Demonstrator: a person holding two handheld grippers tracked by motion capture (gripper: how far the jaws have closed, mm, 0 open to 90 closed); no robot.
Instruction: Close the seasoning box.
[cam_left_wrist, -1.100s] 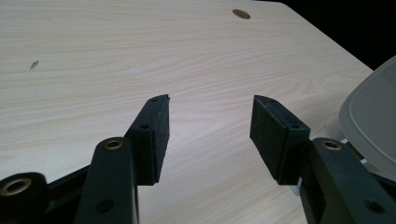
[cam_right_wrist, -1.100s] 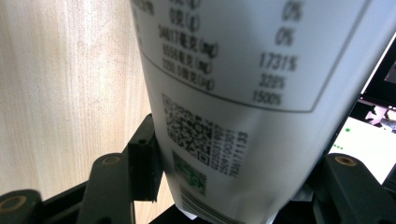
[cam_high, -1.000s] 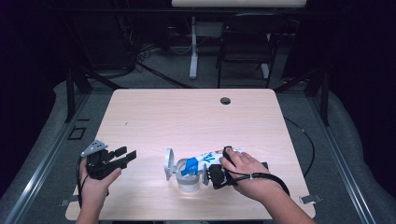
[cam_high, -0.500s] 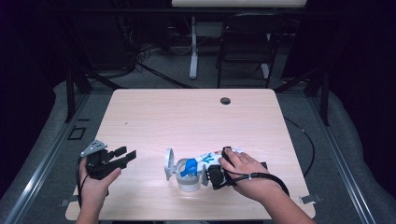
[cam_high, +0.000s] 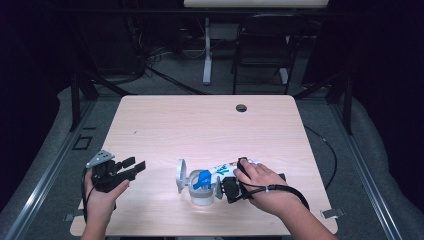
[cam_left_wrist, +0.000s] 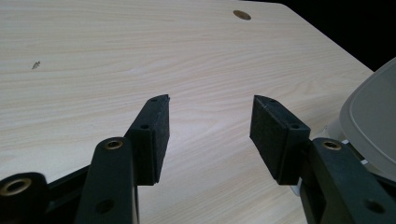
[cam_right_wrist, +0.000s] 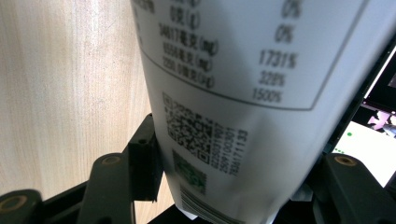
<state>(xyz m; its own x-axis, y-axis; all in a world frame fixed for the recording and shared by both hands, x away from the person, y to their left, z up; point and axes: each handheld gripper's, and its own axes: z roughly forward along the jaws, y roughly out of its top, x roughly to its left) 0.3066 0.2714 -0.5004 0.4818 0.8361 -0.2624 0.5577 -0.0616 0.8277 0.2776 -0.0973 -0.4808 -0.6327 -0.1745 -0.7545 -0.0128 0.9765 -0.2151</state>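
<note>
White plastic bottle (cam_high: 220, 172) w/ blue print lies tipped on its side at the near edge of the table (cam_high: 200, 125), a bit right of centre. Long axis runs roughly left-right in the high view, slightly slanted: base end toward the right hand (cam_high: 260, 182), mouth end toward the left and a touch nearer the person. The mouth end points into a small white-grey cup (cam_high: 202, 192) that stands upright on the tabletop just under it. A round white flip lid (cam_high: 180, 176) stands on edge at the left of the cup; can't tell whether it belongs to the bottle or the cup.

Looks: smooth white wall, blue patch near the mouth end. In the right gripper view the label (cam_right_wrist: 224, 93) shows a nutrition-type table w/ percent figures, a QR code and a green mark below it, a thin line boxing the table; print is blurred.

Right gripper (cam_high: 227, 186): clamped on the bottle's body, black jaws set wide on either side of the white wall, pads pressed against it.

Left gripper (cam_high: 131, 166): released, jaws apart w/ nothing between them, bare light wood in the gap. It sits well apart from the bottle, at the table's near left, held in the left hand (cam_high: 102, 192), pointing toward the lid.

Dark round hole (cam_high: 241, 107) near the far edge of the table.
</note>
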